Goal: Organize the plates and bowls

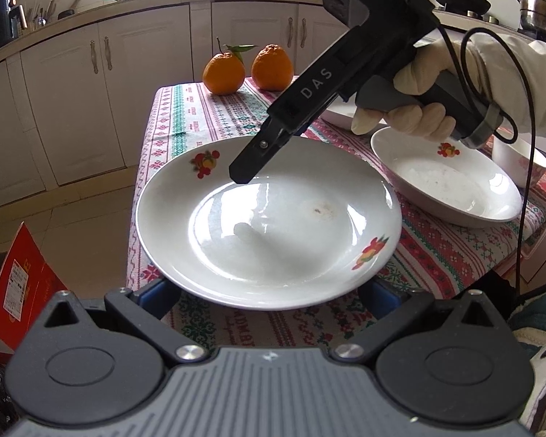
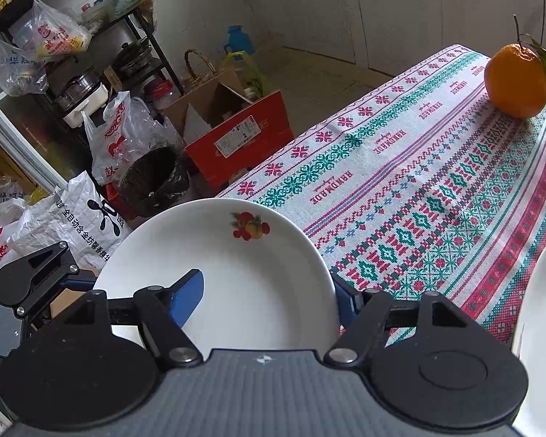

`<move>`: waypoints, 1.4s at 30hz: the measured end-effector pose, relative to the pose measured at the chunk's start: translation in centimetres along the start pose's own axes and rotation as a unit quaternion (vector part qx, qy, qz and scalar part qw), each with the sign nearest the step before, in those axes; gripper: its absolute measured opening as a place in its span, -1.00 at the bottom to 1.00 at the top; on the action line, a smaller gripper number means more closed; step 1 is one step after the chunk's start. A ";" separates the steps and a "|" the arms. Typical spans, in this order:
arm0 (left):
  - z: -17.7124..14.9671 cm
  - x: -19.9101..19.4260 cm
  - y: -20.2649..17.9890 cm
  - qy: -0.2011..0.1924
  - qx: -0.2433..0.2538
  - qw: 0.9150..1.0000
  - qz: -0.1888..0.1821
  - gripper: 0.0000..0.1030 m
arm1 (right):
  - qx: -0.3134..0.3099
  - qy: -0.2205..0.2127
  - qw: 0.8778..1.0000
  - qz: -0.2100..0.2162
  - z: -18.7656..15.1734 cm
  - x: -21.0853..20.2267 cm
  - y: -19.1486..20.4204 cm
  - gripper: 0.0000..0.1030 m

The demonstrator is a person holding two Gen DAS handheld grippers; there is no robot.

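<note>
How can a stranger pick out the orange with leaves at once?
Find the patterned cloth; two fruits sit at its far end. The leafy orange is the left one. Unlike the other orange, it has a stem and green leaves.

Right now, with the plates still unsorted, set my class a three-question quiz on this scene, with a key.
1. True or false: two oranges stand at the far end of the table.
2. What reaches over the plate nearest the left camera? A: the right gripper. B: a spoon. C: a cup.
3. Fill in: the small coloured prints on that plate's rim show ____.

Key: 1 true; 2 A; 3 fruit.
</note>
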State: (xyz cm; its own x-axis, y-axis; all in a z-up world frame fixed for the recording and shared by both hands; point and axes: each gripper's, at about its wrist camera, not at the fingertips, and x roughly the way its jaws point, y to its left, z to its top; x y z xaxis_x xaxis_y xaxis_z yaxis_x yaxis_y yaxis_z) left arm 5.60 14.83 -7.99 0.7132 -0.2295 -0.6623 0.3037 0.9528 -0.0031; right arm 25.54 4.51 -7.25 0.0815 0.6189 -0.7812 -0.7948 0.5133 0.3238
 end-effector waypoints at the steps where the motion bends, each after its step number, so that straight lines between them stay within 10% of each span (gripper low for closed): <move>1: 0.1 0.1 0.1 0.002 0.002 1.000 -0.001 0.99 | 0.003 0.000 1.000 0.000 0.1 0.0 -0.2 0.52; 42: 4.8 5.8 2.8 0.001 0.042 0.999 -0.032 0.99 | 0.050 -0.041 0.996 -0.063 3.4 -0.3 -6.5 0.58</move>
State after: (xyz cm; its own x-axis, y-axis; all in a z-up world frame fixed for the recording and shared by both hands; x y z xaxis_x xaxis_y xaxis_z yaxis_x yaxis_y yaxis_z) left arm 13.62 15.25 -8.26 0.6892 -0.2894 -0.6643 0.4012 0.9158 0.0172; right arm 32.72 3.01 -7.32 0.2283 0.5900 -0.7745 -0.7116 0.6440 0.2808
